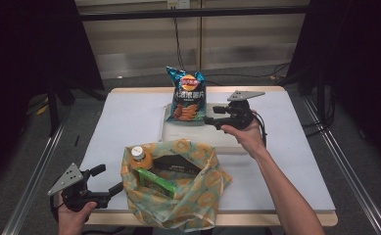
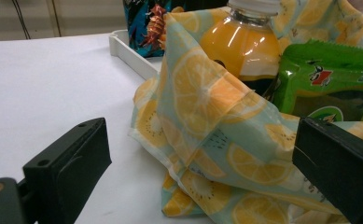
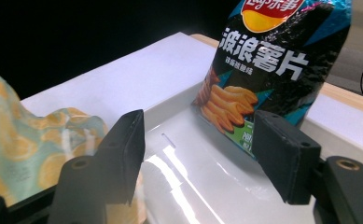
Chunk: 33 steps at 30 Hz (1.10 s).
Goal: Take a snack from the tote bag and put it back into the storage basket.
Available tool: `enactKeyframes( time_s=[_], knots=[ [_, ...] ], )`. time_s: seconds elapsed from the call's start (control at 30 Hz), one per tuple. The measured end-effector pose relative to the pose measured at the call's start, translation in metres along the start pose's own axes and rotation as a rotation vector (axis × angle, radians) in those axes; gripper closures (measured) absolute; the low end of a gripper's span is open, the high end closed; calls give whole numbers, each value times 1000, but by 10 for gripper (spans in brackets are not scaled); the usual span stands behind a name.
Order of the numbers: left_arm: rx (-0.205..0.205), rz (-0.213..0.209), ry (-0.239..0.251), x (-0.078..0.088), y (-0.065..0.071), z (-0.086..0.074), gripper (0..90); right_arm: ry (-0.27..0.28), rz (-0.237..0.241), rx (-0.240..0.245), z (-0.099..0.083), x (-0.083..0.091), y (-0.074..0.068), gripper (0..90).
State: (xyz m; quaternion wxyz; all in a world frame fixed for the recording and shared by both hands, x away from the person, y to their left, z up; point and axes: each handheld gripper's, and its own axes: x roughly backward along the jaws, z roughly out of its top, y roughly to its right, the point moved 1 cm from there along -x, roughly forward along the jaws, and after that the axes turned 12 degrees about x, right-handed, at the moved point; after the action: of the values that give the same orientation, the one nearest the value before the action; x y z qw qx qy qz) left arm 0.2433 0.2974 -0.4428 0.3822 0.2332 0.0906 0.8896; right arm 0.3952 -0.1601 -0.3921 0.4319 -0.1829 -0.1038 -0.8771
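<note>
Two black hand-held grippers are seen. Near left, the left gripper is held open and empty beside the orange-slice-printed cloth bag, where an orange juice bottle and green packet remain. Farther right, the right gripper is open and empty over the white plastic tray; the blue crisp packet is stood at its far edge. Unpacking is judged underway; next, another item must be gripped.

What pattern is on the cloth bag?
Orange and kiwi slices on pale teal cloth bag; clearest in the left gripper view.
</note>
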Motion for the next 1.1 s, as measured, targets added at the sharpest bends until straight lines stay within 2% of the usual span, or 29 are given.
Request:
enactKeyframes(
  time_s=[0.17,0.23,0.4,0.47,0.77,0.83,1.0,1.07,1.1],
  knots=[
    [5,-4,-6,-1,-1,0,39,41,-17,2,-1,18,-12,333],
    [-3,3,-6,0,-1,0,40,80,-1,-13,-3,26,-17,334],
    [15,8,11,2,-1,0,62,63,-4,2,-5,39,-29,373],
    [10,26,15,3,-1,0,65,80,8,3,-4,44,-32,381],
    [21,8,8,1,-3,0,67,93,41,17,-3,63,-57,484],
    [18,16,9,1,-3,0,67,103,54,13,-3,67,-61,508],
    [16,6,10,1,-2,1,67,106,69,23,-2,78,-77,529],
    [11,3,9,2,-2,1,67,114,98,18,-4,81,-84,544],
    [17,3,12,2,-1,1,67,109,97,21,-4,82,-87,549]
  ],
)
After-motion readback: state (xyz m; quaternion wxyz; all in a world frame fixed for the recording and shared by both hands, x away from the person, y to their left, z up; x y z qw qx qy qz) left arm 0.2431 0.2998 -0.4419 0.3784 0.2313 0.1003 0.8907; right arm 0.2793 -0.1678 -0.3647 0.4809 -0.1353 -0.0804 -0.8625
